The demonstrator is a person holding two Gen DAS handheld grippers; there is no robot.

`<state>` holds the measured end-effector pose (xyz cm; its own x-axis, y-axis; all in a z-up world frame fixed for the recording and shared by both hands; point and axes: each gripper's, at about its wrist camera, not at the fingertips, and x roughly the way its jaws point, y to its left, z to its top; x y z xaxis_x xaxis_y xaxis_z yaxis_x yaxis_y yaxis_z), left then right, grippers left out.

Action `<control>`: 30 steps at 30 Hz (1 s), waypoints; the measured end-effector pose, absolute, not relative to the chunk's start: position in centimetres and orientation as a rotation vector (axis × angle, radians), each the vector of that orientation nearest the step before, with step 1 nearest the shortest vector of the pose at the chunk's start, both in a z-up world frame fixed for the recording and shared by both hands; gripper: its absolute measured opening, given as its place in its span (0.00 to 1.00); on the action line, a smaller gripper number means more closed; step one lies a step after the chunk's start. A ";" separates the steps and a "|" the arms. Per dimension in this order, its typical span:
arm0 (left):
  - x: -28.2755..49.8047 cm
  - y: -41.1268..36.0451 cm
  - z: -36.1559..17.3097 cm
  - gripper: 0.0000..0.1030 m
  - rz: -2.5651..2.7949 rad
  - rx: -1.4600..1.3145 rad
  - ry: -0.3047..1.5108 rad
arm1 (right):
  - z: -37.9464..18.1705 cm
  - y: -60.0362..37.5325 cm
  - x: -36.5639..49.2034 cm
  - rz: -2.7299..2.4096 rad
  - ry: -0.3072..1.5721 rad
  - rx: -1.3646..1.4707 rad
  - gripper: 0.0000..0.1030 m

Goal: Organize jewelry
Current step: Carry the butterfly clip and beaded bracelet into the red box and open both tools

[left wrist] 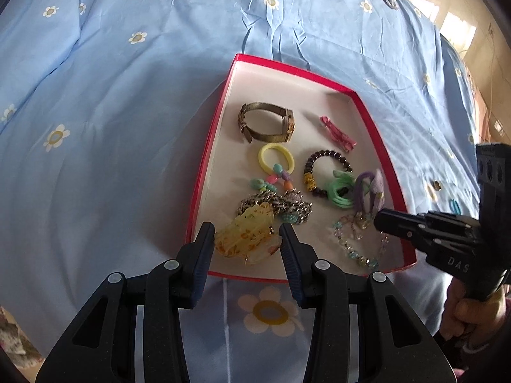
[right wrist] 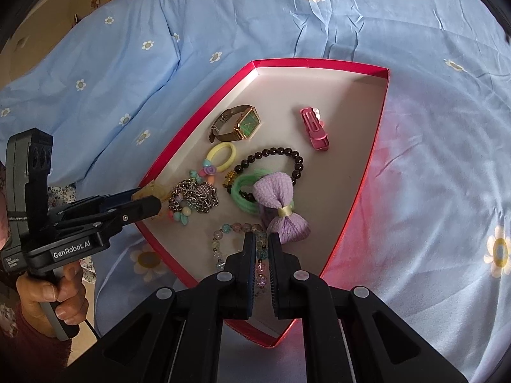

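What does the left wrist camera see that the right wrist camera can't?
Only the left wrist view shows the yellow hair claw whole, clamped in the left hand-held gripper. Only the right wrist view shows the watch's green face. Both share the red box and the purple bow.

The left gripper (left wrist: 247, 234) points steeply down over the near-left corner of the red box (left wrist: 367, 108), its jaws clamped on a yellow hair claw (left wrist: 246, 239). The right gripper (right wrist: 262, 244) tilts down over the box's near edge, jaws nearly together around a glass-bead bracelet (right wrist: 223, 233). A hand (right wrist: 51, 300) wraps each handle.
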<state>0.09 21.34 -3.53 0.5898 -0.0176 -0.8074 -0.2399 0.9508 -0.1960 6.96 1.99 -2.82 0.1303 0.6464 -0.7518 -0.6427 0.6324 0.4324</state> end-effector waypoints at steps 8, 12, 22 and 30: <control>1.2 20.3 -4.3 0.37 0.136 -0.245 0.969 | -3.2 2.3 7.0 0.933 1.101 0.002 0.07; 1.5 20.2 -4.6 0.37 0.131 -0.248 0.973 | -3.2 2.3 7.1 0.929 1.102 0.002 0.07; 1.6 20.2 -4.6 0.38 0.139 -0.262 0.973 | -3.4 2.2 7.3 0.932 1.111 0.015 0.08; 1.6 20.4 -4.4 0.43 0.129 -0.295 0.970 | -3.2 2.1 7.3 0.933 1.115 0.031 0.13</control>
